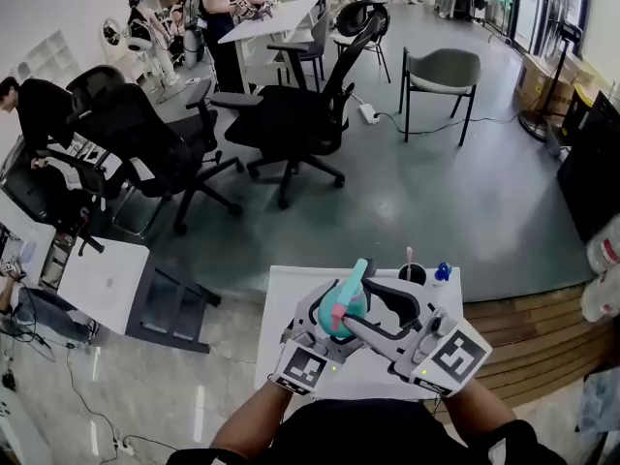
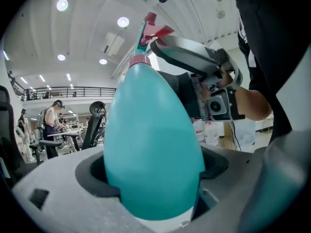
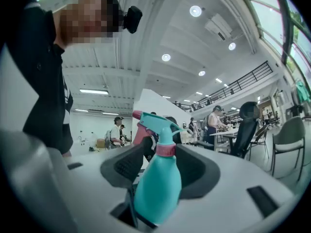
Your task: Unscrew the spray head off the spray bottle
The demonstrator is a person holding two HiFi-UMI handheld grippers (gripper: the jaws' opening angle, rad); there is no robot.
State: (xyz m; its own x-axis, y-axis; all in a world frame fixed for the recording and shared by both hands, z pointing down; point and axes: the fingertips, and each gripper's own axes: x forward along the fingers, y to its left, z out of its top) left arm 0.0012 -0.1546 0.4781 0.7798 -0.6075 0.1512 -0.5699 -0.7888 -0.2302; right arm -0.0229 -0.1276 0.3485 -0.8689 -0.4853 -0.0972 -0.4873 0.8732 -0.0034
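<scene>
I hold a teal spray bottle (image 1: 341, 310) upright over the small white table (image 1: 287, 294). It has a pink collar (image 3: 165, 150) and a teal spray head (image 3: 154, 125) with a pink nozzle. My left gripper (image 1: 327, 325) is shut on the bottle's body (image 2: 153, 149), which fills the left gripper view. My right gripper (image 1: 360, 308) reaches in from the right at neck height. In the right gripper view its dark pads (image 3: 127, 166) stand on either side of the collar without pressing it, so the right gripper (image 3: 163, 169) is open. The right gripper (image 2: 194, 57) also shows beside the spray head (image 2: 148, 30).
A black cup (image 1: 412, 273) and a small blue item (image 1: 443, 271) stand at the table's far right edge. Black office chairs (image 1: 291, 114) and a grey chair (image 1: 441, 71) stand on the grey floor beyond. Wooden flooring (image 1: 523, 327) lies to the right. People work at desks far back.
</scene>
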